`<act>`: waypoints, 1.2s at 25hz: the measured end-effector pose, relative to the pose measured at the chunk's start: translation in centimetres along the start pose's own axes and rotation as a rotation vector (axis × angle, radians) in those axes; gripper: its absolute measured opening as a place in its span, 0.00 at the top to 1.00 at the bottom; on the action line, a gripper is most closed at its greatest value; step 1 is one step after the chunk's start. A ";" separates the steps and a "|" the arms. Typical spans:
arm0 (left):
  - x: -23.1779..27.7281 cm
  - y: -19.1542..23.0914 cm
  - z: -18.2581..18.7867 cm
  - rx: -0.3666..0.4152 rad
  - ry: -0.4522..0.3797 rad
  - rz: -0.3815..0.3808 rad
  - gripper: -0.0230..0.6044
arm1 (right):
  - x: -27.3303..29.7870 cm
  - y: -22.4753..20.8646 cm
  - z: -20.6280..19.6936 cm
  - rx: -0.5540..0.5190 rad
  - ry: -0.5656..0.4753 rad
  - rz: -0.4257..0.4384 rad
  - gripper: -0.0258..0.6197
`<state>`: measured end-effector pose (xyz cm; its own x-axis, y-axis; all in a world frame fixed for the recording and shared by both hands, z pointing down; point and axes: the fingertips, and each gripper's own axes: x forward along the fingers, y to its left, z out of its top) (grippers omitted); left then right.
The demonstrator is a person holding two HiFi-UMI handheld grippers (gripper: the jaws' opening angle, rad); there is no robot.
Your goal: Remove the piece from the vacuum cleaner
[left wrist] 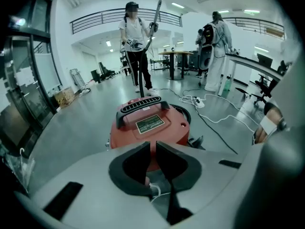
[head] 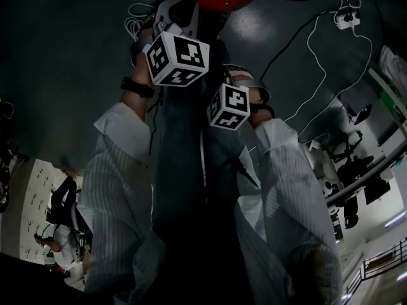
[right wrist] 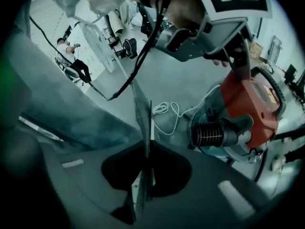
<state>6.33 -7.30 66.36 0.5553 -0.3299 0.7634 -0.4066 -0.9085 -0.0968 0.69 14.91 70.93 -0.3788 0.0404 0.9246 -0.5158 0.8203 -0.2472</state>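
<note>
Vacuum cleaner [left wrist: 150, 125]: red, round, sitting on the grey floor [left wrist: 81, 128] straight ahead of my left claw [left wrist: 151, 149], just beyond its tips. A black carry handle [left wrist: 143, 108] lies across the top, with a label plate [left wrist: 150, 124] below it.

Left claw: the pads stand a narrow slit apart with nothing between them, and the red shell shows through the gap. I see no contact with the cleaner.

Right claw [right wrist: 147, 149]: closed on a thin striped cloth [right wrist: 140, 104], seen edge-on. The cloth rises out of the pads and runs up and to the left. Its stripe looks like that of my coat [head: 280, 170], but I cannot tell what it belongs to.

From the right gripper view the cleaner lies right of that claw and apart from it. A ribbed black socket [right wrist: 209, 133] on its side faces the camera. A white cable coil [right wrist: 164, 111] lies on the floor between them.

Head view is dark. The left marker cube [head: 177, 58] and right marker cube [head: 229, 105] sit close together, the left one nearer the cleaner at the top edge. A power strip [head: 348, 19] with white leads lies off to the right.

Which piece comes off, I cannot tell.

Well behind the cleaner, a person [left wrist: 136, 46] stands holding a long tube [left wrist: 155, 23].
</note>
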 end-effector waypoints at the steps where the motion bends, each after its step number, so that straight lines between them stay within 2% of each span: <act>1: -0.6 0.5 0.1 -0.040 -0.012 0.009 0.90 | -0.3 -0.1 0.4 0.023 -0.011 0.006 0.92; 6: -7.3 3.9 1.2 -0.269 -0.091 0.088 0.96 | -4.9 -2.9 2.4 0.165 -0.121 -0.032 0.92; 9: -13.8 7.4 2.4 -0.377 -0.137 0.142 0.96 | -9.8 -5.1 5.8 0.218 -0.220 -0.088 0.92; 12: -21.8 11.8 4.1 -0.449 -0.194 0.275 0.96 | -15.9 -6.3 10.9 0.234 -0.346 -0.133 0.92; 15: -30.4 14.5 6.3 -0.512 -0.244 0.391 0.96 | -22.7 -5.2 16.3 0.303 -0.487 -0.126 0.92; 18: -38.2 16.2 9.0 -0.542 -0.283 0.488 0.96 | -30.1 -4.6 21.9 0.332 -0.633 -0.133 0.92; 21: -44.9 17.3 11.9 -0.578 -0.349 0.582 0.96 | -37.4 -3.9 26.9 0.265 -0.752 -0.172 0.92; 23: -48.4 17.0 13.8 -0.598 -0.389 0.611 0.96 | -41.6 -2.4 29.0 0.226 -0.807 -0.195 0.92; 27: -53.2 15.7 17.2 -0.542 -0.457 0.633 0.96 | -48.2 1.6 31.4 0.193 -0.902 -0.202 0.92; 30: -56.0 16.1 19.0 -0.495 -0.486 0.670 0.96 | -51.1 3.5 32.9 0.172 -0.956 -0.209 0.92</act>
<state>-17.53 -8.32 9.92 0.2915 -0.9119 0.2888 -0.9465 -0.3187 -0.0510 -7.04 -3.05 13.29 -0.6890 -0.6344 0.3506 -0.7185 0.6616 -0.2146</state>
